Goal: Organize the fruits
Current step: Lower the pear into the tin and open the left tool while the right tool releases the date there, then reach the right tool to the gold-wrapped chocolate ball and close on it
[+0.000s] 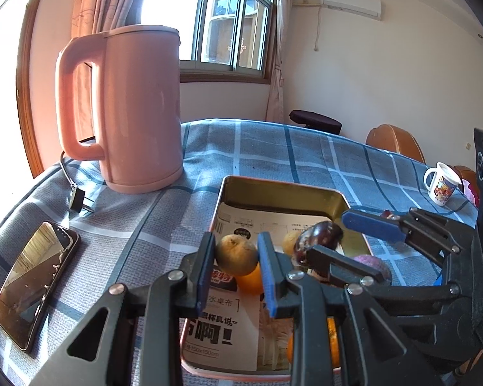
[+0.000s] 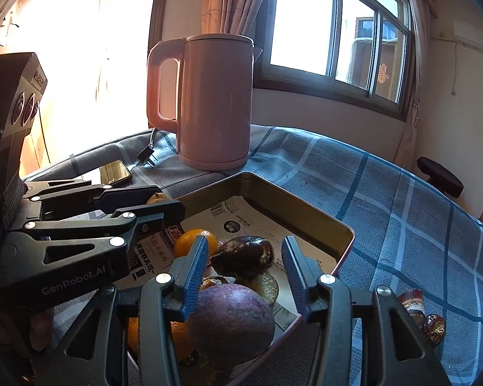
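Note:
A metal tray (image 1: 283,189) lined with printed paper holds fruit on the blue checked tablecloth. My left gripper (image 1: 236,260) is shut on a brownish-yellow round fruit (image 1: 236,254) and holds it over the tray, above an orange (image 1: 251,280). My right gripper (image 2: 244,273) is open over the tray's near corner; it also shows in the left wrist view (image 1: 344,234). Between and below its fingers lie a dark purple fruit (image 2: 244,254) and a larger purple round fruit (image 2: 232,318). More oranges (image 2: 194,241) lie in the tray (image 2: 306,212).
A pink kettle (image 1: 128,109) stands behind the tray, its plug (image 1: 79,204) on the cloth. A phone (image 1: 32,286) lies at the left. A printed mug (image 1: 441,186) stands far right. Brown wrapped items (image 2: 421,312) lie right of the tray.

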